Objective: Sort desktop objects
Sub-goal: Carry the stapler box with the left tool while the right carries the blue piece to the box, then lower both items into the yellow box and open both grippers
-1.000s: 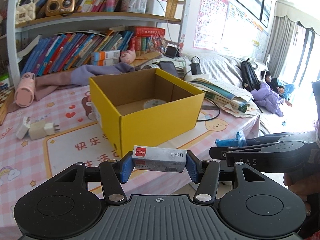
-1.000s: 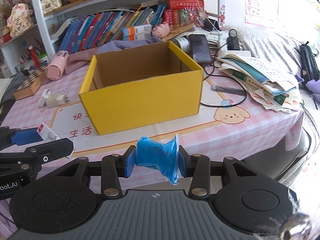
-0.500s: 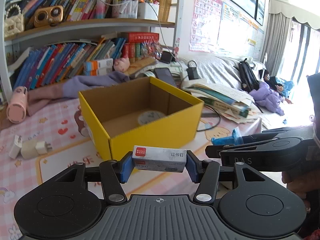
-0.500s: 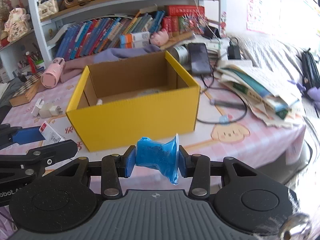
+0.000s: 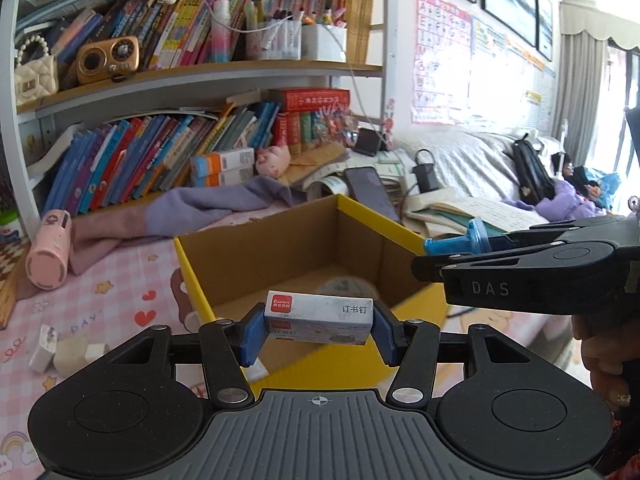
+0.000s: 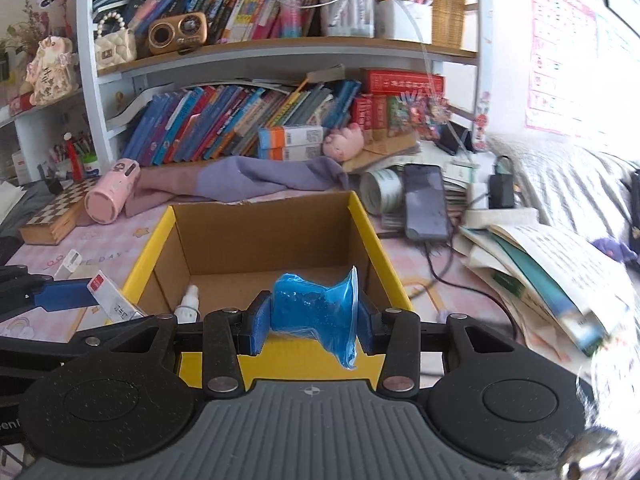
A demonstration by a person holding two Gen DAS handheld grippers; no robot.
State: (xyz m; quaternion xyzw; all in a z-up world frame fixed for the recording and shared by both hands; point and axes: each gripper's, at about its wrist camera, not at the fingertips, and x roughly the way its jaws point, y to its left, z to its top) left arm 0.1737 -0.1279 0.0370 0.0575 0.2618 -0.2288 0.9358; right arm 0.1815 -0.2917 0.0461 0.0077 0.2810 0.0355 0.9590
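1. Bookshelf [image 6: 248, 80] at the back, crammed with books; pink-checked table [image 5: 120, 280] in front
2. Yellow cardboard box [image 6: 260, 248] open on the table; small white bottle [image 6: 188, 300] in its near-left corner
3. Left gripper [image 5: 318, 326] partly closed, pads clamping a staple box [image 5: 320, 316] at both ends, over the box's near wall
4. Right gripper [image 6: 314, 316] partly closed, squeezing a blue plastic packet [image 6: 316, 304] above the box's near edge

Yellow box [image 6: 366, 228] open-topped, interior mostly bare; small white bottle [image 6: 188, 304] in near-left corner; books [image 6: 540, 264] crowd desk's right edge.
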